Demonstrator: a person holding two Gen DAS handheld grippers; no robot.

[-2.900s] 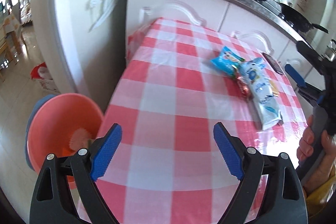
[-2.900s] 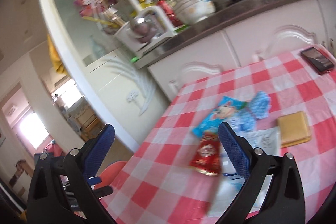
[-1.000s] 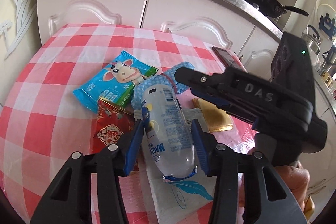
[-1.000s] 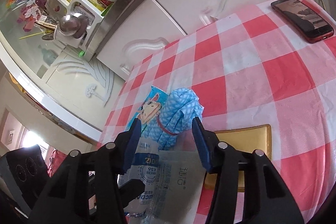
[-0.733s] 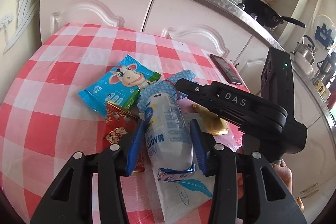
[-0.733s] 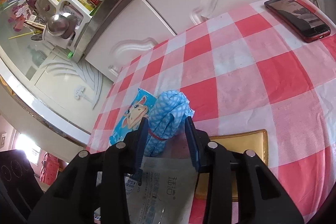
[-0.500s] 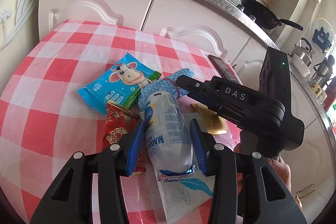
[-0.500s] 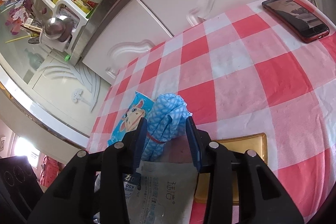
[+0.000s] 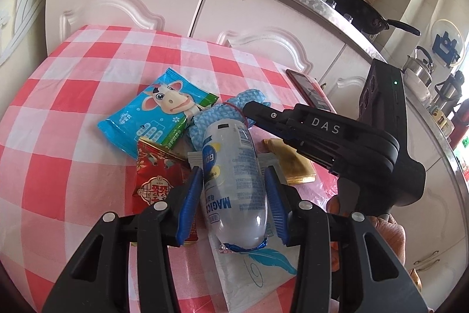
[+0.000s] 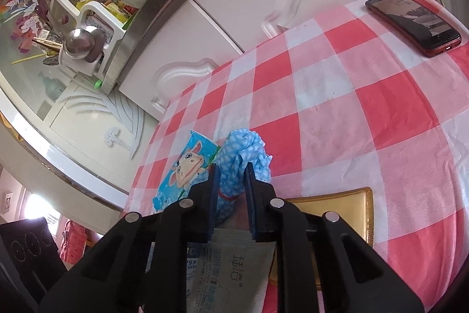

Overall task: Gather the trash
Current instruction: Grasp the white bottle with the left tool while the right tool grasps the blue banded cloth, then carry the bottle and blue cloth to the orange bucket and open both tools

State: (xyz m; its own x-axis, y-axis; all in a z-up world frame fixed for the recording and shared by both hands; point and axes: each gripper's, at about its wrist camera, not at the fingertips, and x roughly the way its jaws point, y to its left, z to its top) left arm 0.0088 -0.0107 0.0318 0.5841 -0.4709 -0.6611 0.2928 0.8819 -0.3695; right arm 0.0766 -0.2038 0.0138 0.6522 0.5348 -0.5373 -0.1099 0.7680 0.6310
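Blue pads of the left gripper (image 9: 233,195), low in the left wrist frame, are clamped on both sides of a grey plastic bottle (image 9: 233,175) lying at frame centre on the checked tablecloth (image 9: 73,113). The right gripper (image 10: 230,181), low centre of the right wrist frame, has drawn its jaws together on a bunched blue cloth (image 10: 244,151) tied with a red band.

Remaining trash sits around the bottle: a blue snack bag (image 9: 159,115) to its upper left, a red packet (image 9: 158,175) to its left, a gold wrapper (image 9: 293,163) to its right, and a flat white pouch (image 9: 252,269) underneath.

Risks:
- The bottle is smooth and rounded, so it may slip from the pads when lifted.
- The pouch beneath may drag along with the bottle and then drop.
- The cloth is soft, so it may pull out of the grip.
- A phone (image 10: 413,22), upper right of the right wrist frame, is not trash.

No trash container is visible. A rack (image 10: 82,28) at upper left holds utensils and bottles.
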